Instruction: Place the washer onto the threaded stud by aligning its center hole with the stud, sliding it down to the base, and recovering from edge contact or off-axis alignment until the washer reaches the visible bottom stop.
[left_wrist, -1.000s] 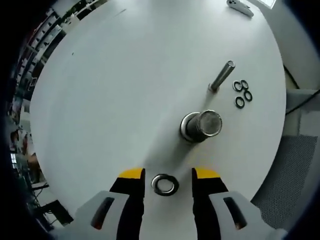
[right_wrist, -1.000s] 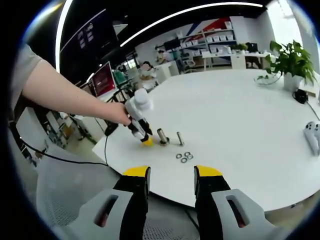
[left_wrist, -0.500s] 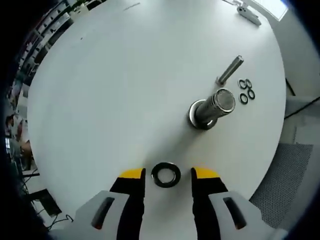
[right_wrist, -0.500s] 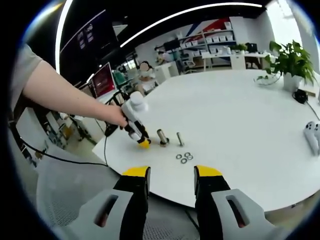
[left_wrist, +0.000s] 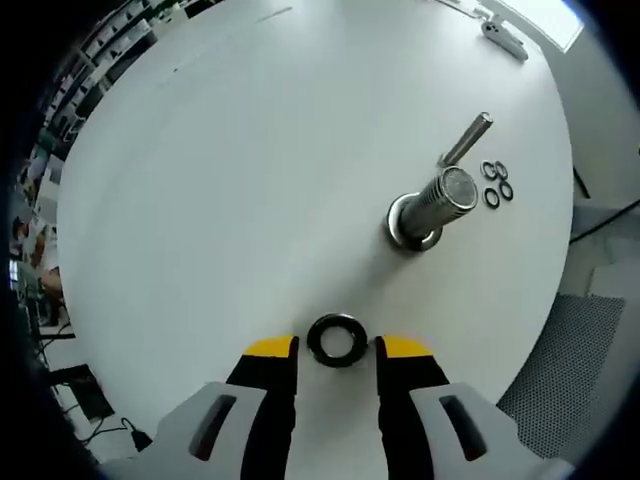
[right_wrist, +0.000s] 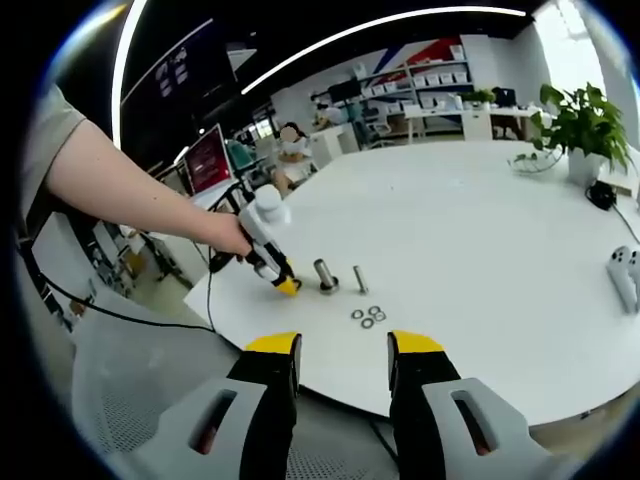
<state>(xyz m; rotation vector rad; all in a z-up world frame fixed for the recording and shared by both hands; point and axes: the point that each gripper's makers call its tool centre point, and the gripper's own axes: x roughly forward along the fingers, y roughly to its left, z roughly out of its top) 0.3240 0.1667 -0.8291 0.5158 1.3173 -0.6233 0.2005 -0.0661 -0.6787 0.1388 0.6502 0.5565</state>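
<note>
Washer (left_wrist: 336, 340), flat on table (left_wrist: 250, 180) short of the stud (left_wrist: 432, 205), bracketed but ungripped by the part-open left gripper (left_wrist: 337, 349), apparently for pickup; right gripper (right_wrist: 343, 352) wide, empty.

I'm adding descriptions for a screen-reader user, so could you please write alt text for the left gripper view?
The left gripper, jaws open, has a dark washer lying flat on a white round table between its yellow tips. Farther on stand a thick threaded stud on a round base and a thinner stud, with four small rings lying beside them.
</note>
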